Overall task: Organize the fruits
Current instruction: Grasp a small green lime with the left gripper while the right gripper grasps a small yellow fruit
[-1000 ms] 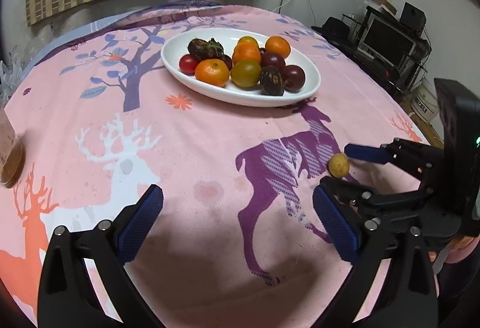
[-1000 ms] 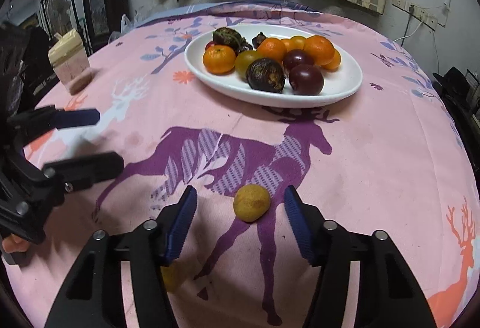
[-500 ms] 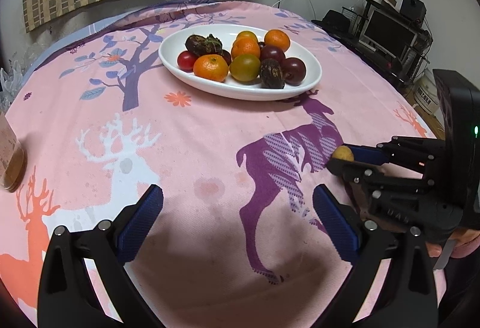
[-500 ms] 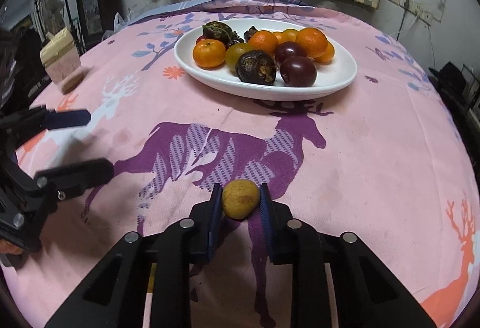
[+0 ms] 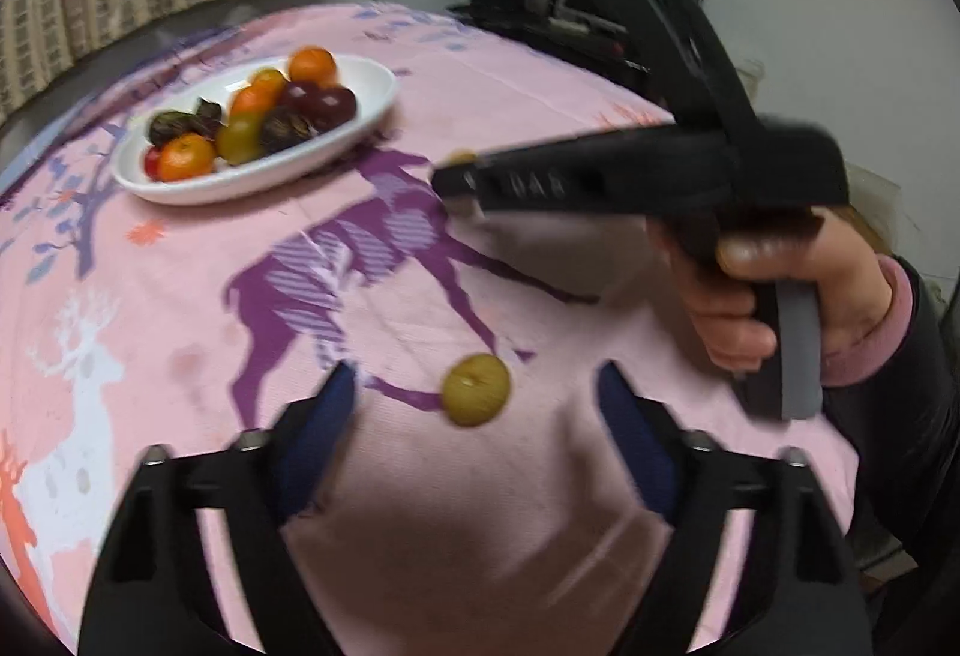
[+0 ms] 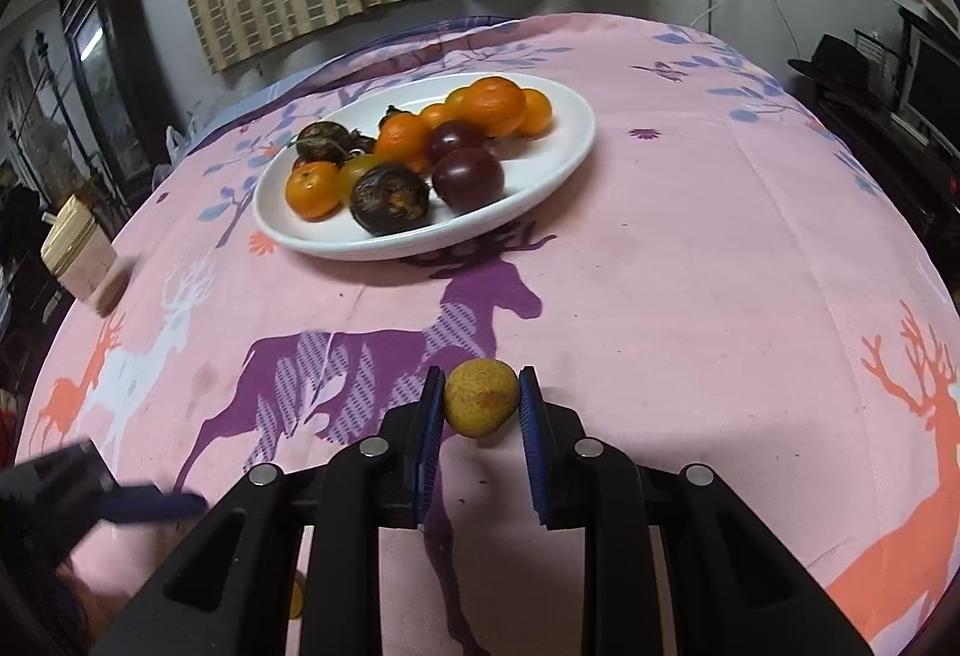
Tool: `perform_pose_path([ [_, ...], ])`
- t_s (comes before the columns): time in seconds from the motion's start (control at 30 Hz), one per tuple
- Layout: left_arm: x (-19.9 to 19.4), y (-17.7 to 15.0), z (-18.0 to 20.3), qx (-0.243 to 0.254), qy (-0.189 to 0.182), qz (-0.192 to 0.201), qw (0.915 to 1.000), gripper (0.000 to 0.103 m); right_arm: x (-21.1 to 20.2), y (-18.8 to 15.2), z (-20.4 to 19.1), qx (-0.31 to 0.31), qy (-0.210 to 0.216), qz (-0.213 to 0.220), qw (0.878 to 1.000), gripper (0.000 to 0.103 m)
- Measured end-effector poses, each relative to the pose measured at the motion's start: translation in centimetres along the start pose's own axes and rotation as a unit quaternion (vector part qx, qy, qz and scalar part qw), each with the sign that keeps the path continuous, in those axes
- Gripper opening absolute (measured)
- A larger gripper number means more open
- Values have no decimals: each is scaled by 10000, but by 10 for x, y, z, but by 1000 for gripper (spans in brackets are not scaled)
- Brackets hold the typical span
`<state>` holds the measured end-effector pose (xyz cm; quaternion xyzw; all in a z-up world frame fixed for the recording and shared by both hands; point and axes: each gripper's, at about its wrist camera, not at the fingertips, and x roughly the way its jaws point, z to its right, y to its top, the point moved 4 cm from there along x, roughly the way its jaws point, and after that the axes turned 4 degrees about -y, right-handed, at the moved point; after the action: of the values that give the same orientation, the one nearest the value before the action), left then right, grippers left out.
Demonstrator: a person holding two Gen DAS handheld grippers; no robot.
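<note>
Near the white plate (image 6: 564, 164) | my right gripper (image 6: 480, 404) clamped one yellow fruit (image 6: 480, 399) | my left gripper (image 5: 474, 404) was just closing, pads apart, around another yellow fruit (image 5: 476, 389)

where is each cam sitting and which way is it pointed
Left wrist: on the left gripper, tilted down at the tablecloth and a loose yellow fruit; shows its blue-padded fingers, jaws just closing with that fruit between them, untouched, plus the right hand.
Right wrist: on the right gripper, looking down across the table to the plate; its pads clamp a second yellow fruit.
Shared: plate of fruit, purple deer print, each other's gripper.
</note>
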<state>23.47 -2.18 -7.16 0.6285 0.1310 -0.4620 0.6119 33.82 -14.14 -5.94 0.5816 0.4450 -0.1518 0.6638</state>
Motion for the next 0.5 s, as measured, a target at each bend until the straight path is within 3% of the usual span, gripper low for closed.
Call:
perform_pose_path([
  [0.17, 9, 0, -10, -366, -112, -183, 9991, 53, 0, -1, -4, -107, -8, -6, 9999, 25],
  [0.5, 19, 0, -3, -287, 155, -363, 9988, 47, -1, -1, -3, -72, -8, 11, 10000, 25],
])
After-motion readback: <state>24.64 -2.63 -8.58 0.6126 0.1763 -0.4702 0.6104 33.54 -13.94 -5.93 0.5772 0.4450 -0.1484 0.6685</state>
